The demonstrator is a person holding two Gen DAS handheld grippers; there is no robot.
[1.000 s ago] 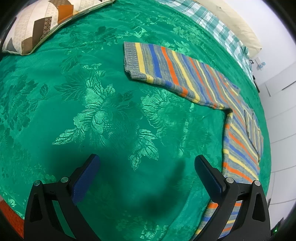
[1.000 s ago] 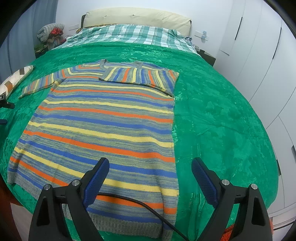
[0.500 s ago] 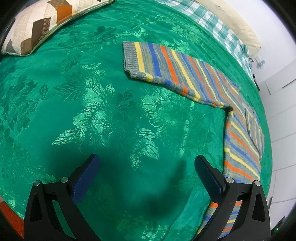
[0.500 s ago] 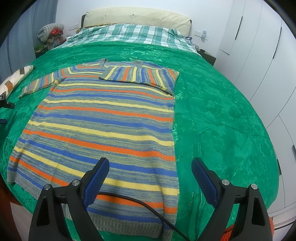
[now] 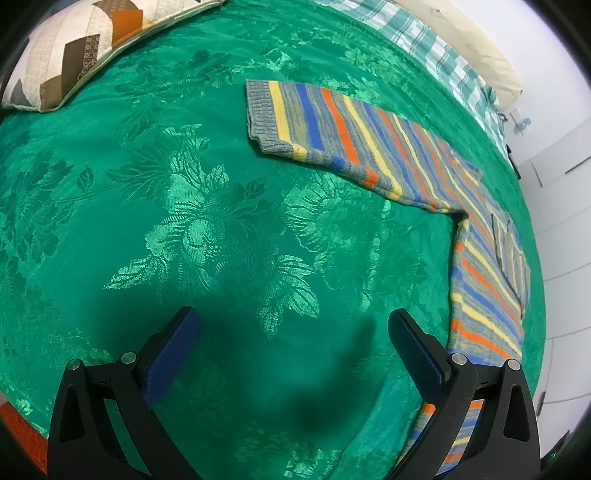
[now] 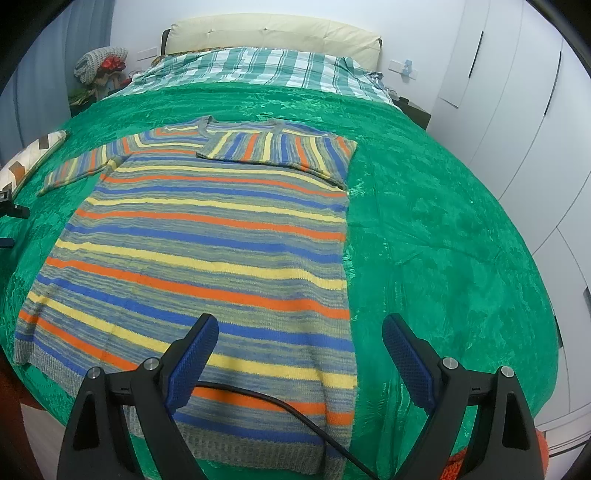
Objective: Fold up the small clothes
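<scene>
On the bed, a green floral-patterned bedspread (image 6: 443, 229) carries a striped knit sweater (image 6: 207, 258), laid flat with its hem towards the cameras and its neckline towards the headboard. Stripes run grey, blue, yellow and orange. One sleeve (image 6: 280, 151) is folded across the chest, its cuff lying near the middle of the upper body. Opposite sleeve (image 5: 343, 136) lies extended outwards over the bedspread, cuff end furthest from the body, flat and unfolded.

Right gripper (image 6: 297, 363): jaws stand wide apart, nothing between the pads. It hangs above the lower part of the sweater near the hem, not touching the fabric. A black cable (image 6: 280, 406) crosses the view below it.

Left gripper (image 5: 291, 356): jaws likewise wide apart and empty. It hangs above bare bedspread, with the extended sleeve ahead of it and the sweater body at the right of its view. Its shadow falls on the cloth between the fingers.

Surroundings noted: a patchwork pillow (image 5: 85, 48) lies at the edge of the bedspread beyond the extended sleeve; a green-and-white checked cover (image 6: 258, 68) lies at the head of the bed below a cream headboard (image 6: 273, 35); white wardrobe doors (image 6: 517, 110) stand along one side
</scene>
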